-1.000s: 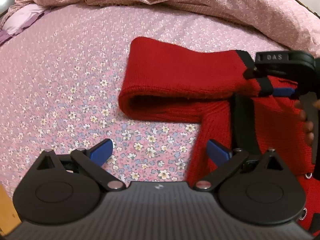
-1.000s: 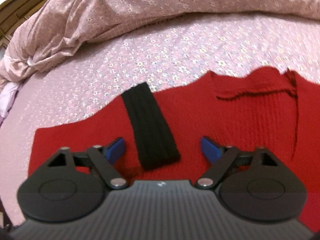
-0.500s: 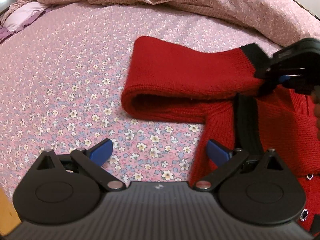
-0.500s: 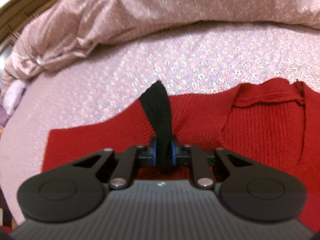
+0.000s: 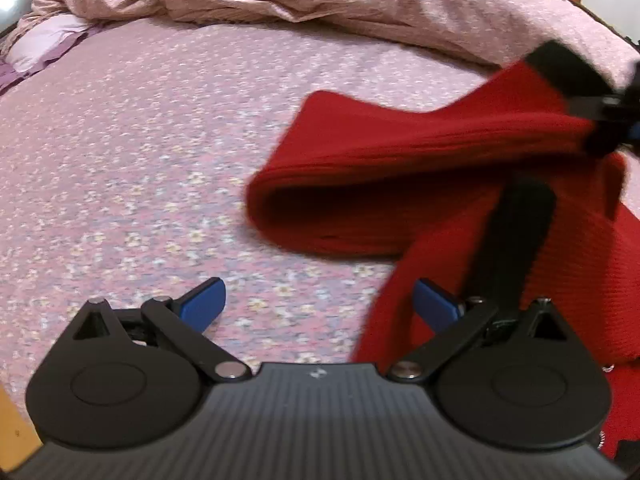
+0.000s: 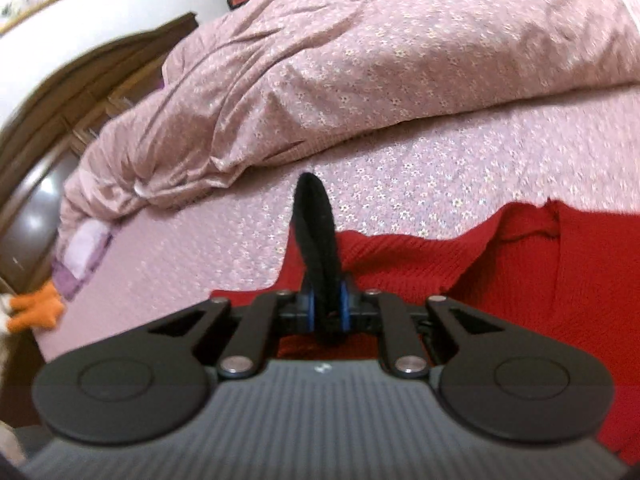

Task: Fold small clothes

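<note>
While my right wrist camera looks straight along the black ribbed cuff [image 6: 318, 240] standing up between its fingers, only the left wrist view shows that same cuff from the side, at the end of a red sleeve [image 5: 420, 148] raised off the bed. My right gripper [image 6: 327, 312] is clenched on the cuff, blue pads pressed against both faces of it; a second ago those fingers stood wide with the cuff lying flat on the sweater between them, and they have just closed on it. Since then the cuff has come up on edge and the sleeve has been drawn higher and further toward the upper right of the left view, where the right gripper now sits blurred at the frame's border.

My left gripper [image 5: 320, 304] is released, its blue fingers [image 5: 202, 306] spread above the floral bedsheet [image 5: 160, 160] with nothing between them, the right one just at the hem of the red knit sweater [image 5: 580, 280]. It has barely shifted.

The sweater is a coarse rib knit, bright red with black trim, lying on the bedsheet; its sleeve is doubled over in a soft rounded fold. A crumpled pink floral duvet [image 6: 360, 72] is heaped behind. The right view alone shows a dark wooden headboard [image 6: 48, 128] and something orange [image 6: 36, 312] at the bed's edge.
</note>
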`<state>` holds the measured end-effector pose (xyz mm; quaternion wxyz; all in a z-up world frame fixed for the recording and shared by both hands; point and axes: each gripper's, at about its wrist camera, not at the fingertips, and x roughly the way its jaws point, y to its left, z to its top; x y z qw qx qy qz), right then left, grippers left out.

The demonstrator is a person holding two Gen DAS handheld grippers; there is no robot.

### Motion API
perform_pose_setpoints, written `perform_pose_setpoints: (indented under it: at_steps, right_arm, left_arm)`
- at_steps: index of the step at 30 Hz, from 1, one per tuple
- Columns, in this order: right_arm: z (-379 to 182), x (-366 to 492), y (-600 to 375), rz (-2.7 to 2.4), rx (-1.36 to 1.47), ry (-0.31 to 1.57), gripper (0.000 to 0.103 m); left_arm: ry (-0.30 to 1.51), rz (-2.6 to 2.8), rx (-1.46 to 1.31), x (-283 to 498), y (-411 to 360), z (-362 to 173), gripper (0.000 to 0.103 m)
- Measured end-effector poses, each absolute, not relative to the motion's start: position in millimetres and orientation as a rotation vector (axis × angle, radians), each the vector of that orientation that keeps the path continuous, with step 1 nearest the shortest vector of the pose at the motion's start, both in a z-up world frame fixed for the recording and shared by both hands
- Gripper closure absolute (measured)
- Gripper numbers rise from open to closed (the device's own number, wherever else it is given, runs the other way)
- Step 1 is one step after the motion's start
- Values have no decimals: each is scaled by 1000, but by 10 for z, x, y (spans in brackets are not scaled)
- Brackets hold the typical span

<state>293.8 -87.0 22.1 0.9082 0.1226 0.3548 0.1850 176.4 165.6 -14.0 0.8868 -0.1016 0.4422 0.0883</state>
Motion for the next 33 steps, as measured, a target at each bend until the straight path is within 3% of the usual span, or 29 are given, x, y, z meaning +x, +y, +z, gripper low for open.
perform_pose_setpoints:
  at_steps: [9, 16, 20, 26, 28, 29, 33]
  right_arm:
    - [-287, 3344, -784, 281, 196, 826, 79]
    - [-97, 3422, -949, 343, 284, 748, 79]
    - [-90, 3561, -810, 321, 187, 764, 64]
    - [-290, 3625, -523, 385, 129, 823, 65]
    - [-297, 3600, -418, 421, 104, 827, 77]
    - [-275, 3571, -372, 449, 86, 820, 99]
    - [-31, 3388, -270, 532, 51, 723, 100]
  left_arm:
    - [923, 189, -126, 2007, 1545, -365, 0]
    - [908, 153, -103, 2082, 1587, -395, 0]
    - [906, 145, -123, 2061, 1624, -390, 0]
    - [900, 138, -131, 2059, 1638, -370, 0]
    - [899, 140, -131, 2059, 1624, -364, 0]
    - [896, 140, -131, 2057, 1622, -357, 0]
    - [882, 137, -128, 2065, 1623, -322, 0]
